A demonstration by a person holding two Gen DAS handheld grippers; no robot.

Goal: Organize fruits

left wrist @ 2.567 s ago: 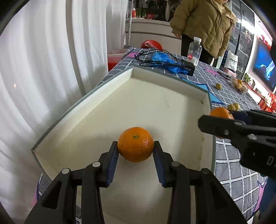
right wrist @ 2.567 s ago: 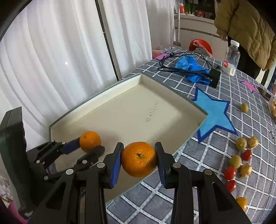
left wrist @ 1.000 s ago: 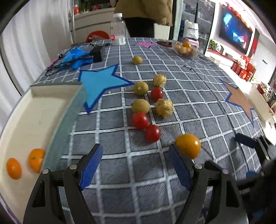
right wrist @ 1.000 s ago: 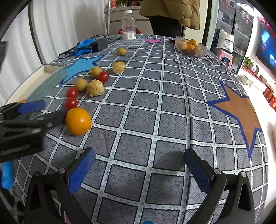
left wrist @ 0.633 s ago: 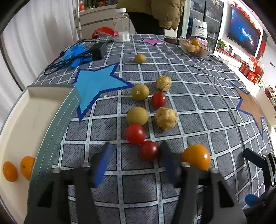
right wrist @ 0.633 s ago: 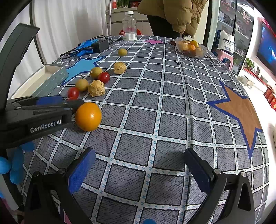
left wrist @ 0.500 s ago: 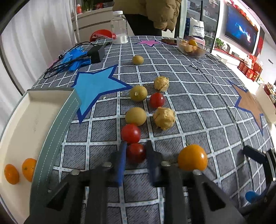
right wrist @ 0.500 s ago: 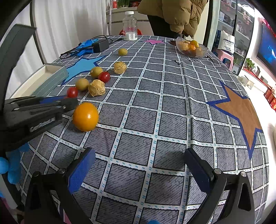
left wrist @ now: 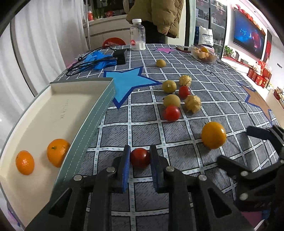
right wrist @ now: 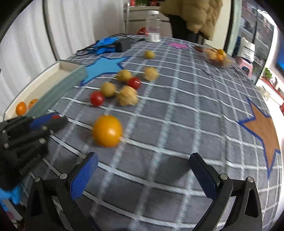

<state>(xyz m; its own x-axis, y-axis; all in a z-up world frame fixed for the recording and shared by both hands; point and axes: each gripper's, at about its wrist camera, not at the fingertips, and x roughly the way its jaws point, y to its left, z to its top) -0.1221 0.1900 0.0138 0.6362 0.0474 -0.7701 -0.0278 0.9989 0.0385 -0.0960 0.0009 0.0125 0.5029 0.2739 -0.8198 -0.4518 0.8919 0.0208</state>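
Note:
My left gripper (left wrist: 139,156) is shut on a red cherry tomato (left wrist: 139,157) just right of the white tray (left wrist: 92,120). Two oranges (left wrist: 57,152) lie in the tray's near corner. A yellow-orange fruit (left wrist: 213,135) lies on the checked cloth, ahead of my open, empty right gripper (right wrist: 142,167); it also shows in the right wrist view (right wrist: 107,130). Beyond lie red tomatoes (left wrist: 171,113), yellow-green fruits (left wrist: 171,100) and husked fruits (left wrist: 193,103). The left gripper shows in the right wrist view (right wrist: 56,120) at the left.
A blue cloth with a black cable and adapter (left wrist: 99,58) lies at the far left. A water bottle (left wrist: 138,35) and a glass bowl of fruit (left wrist: 204,54) stand at the back. A person in a tan jacket (left wrist: 156,16) stands behind the table.
My left gripper closed on the nearest red tomato and has drawn it back toward the tray side. The right gripper stayed open and moved closer to the yellow-orange fruit.

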